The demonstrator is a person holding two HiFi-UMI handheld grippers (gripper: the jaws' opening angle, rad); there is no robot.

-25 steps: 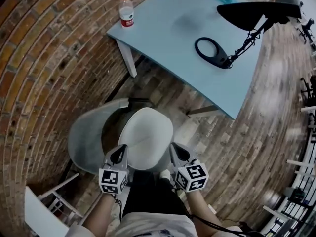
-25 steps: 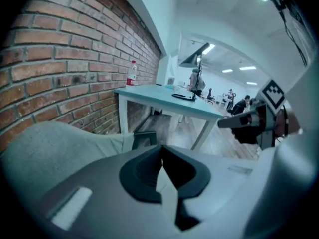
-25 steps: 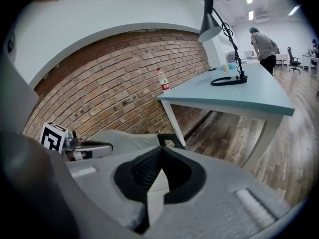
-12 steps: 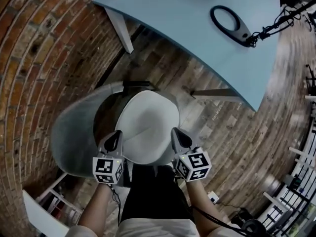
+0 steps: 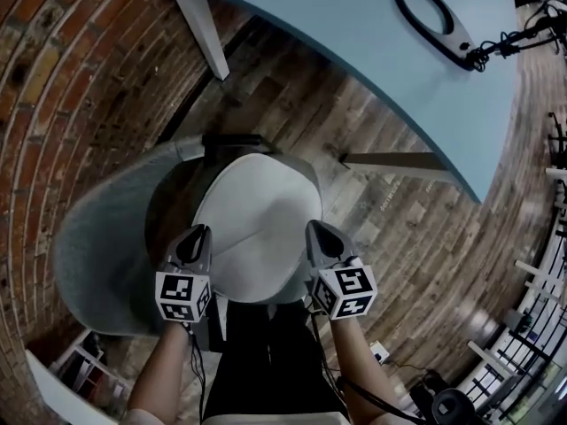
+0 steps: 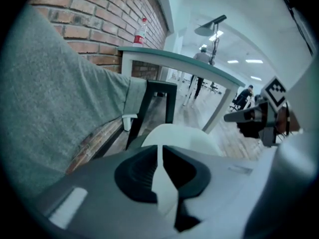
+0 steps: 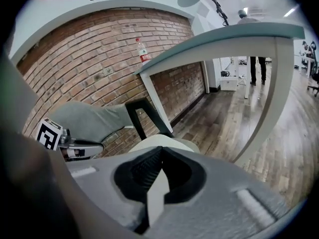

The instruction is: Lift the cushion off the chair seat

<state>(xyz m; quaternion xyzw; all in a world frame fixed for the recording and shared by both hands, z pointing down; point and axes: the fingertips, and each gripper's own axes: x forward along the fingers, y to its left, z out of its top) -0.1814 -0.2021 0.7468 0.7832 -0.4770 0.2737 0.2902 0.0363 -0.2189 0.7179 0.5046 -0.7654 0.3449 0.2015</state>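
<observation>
A round white cushion [image 5: 257, 228] lies on the seat of a chair with a grey curved backrest [image 5: 93, 237]. My left gripper [image 5: 198, 234] hangs at the cushion's left edge, its jaws shut with nothing between them. At the cushion's right edge is my right gripper [image 5: 315, 229], also shut and empty. In the left gripper view the cushion [image 6: 182, 133] shows just beyond the closed left gripper [image 6: 159, 151], with the grey backrest [image 6: 60, 108] to the left. The right gripper view has the cushion [image 7: 164, 142] beyond the closed right gripper [image 7: 161, 153]. Whether either gripper touches the cushion I cannot tell.
A light blue table [image 5: 354, 34] stands past the chair, with a black lamp base ring [image 5: 434, 25] on it. A plastic bottle [image 7: 144, 51] stands on the table by the brick wall [image 5: 62, 78]. The chair's black frame [image 6: 159, 101] rises behind the cushion. Wooden floor [image 5: 416, 237] lies to the right.
Both grippers have sunk toward the cushion, keeping to its left and right edges and staying shut. The head view has dipped closer; the bottle has left its top edge.
</observation>
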